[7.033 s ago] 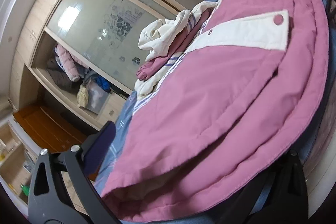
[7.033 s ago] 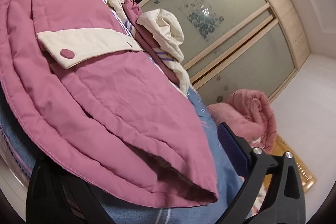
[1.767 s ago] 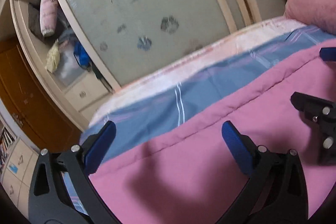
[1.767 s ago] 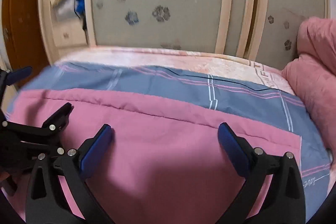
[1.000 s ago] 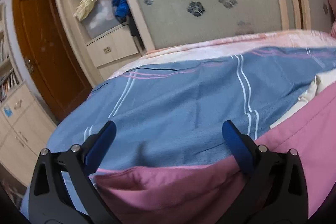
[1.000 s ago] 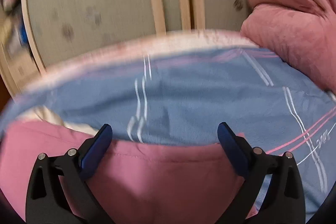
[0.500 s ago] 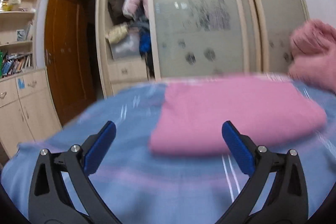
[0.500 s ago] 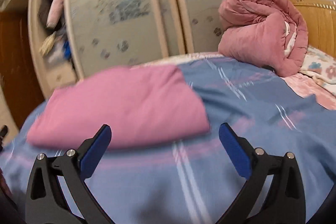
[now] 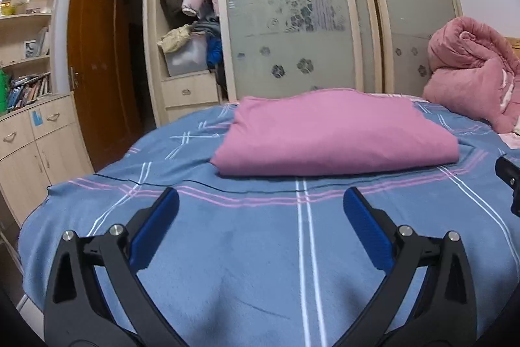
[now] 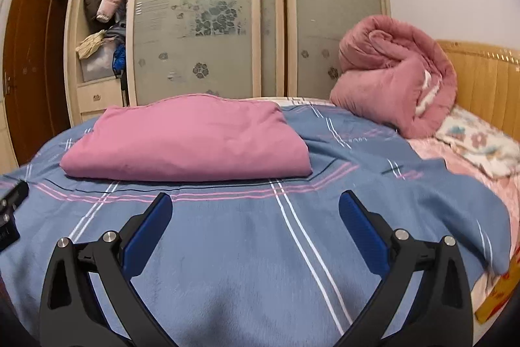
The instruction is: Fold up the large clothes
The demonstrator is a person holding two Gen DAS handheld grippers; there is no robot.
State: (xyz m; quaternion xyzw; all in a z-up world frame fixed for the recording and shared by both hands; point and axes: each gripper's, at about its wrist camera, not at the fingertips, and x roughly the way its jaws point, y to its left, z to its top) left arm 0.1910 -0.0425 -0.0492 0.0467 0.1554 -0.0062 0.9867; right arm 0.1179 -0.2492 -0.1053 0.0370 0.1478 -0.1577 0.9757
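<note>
Jaws on both grippers stand wide apart, nothing between them: left gripper [image 9: 260, 217] at the bottom of its frame, right gripper [image 10: 255, 213] likewise, both over bare blue sheet [image 9: 253, 265]. Pink garment [image 9: 331, 135] lies folded into a thick flat rectangle in mid-frame of both views, on the bed beyond the fingertips, not touched by either gripper. Rolled pink quilt [image 10: 393, 77] sits at right, apart from it; wardrobe [image 9: 292, 15] fills the top. Fold looks done, so the step in hand is likely backing off and checking. To do it well: keep both jaws spread and clear of the near folded edge so nothing snags; if tidying, press the top layer flat instead of pinching one corner, since the padded stack could spring up or slide.
</note>
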